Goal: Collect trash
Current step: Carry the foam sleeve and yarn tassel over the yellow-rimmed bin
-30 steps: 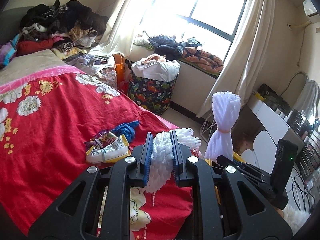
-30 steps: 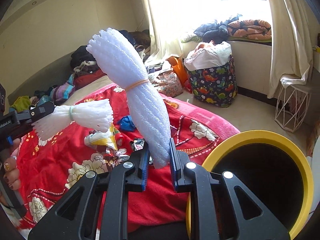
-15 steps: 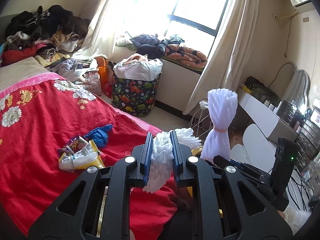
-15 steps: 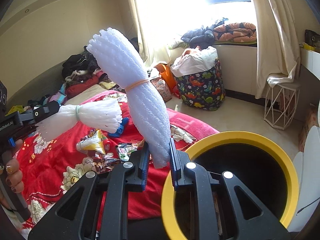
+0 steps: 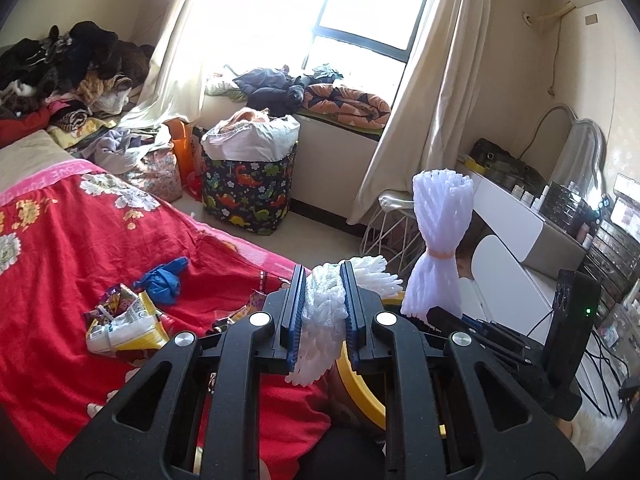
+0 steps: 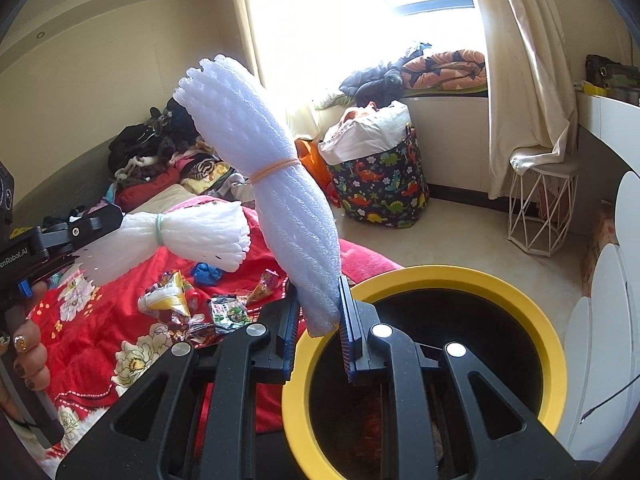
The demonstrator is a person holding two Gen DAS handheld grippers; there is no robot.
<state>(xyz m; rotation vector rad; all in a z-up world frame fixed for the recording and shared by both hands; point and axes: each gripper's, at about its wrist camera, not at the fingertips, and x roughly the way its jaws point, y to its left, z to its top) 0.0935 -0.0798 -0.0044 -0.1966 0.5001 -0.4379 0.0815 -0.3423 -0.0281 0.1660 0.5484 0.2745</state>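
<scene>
My left gripper (image 5: 322, 320) is shut on a white foam-net bundle (image 5: 320, 304) tied with a green band, above the bed's edge. My right gripper (image 6: 318, 312) is shut on the lower end of a longer white foam-net bundle (image 6: 280, 184) tied with an orange band. That bundle stands upright over the near rim of a yellow-rimmed black bin (image 6: 552, 344). Snack wrappers (image 6: 168, 300) and a crumpled blue glove (image 5: 164, 280) lie on the red flowered bedspread (image 5: 60, 260). In the right wrist view the left gripper's bundle (image 6: 192, 236) hangs over the bed.
A dinosaur-print laundry basket (image 5: 248, 196) stands by the window wall. A white wire stool (image 6: 544, 208) is under the curtain, and a white desk (image 5: 520, 216) lines the right wall. Clothes (image 5: 72, 68) are piled at the bed's head. A hand (image 6: 24, 356) grips the left tool.
Both grippers have moved sideways off the bed toward the bin, each still holding its foam bundle. The bin's opening now lies further under the right gripper.
</scene>
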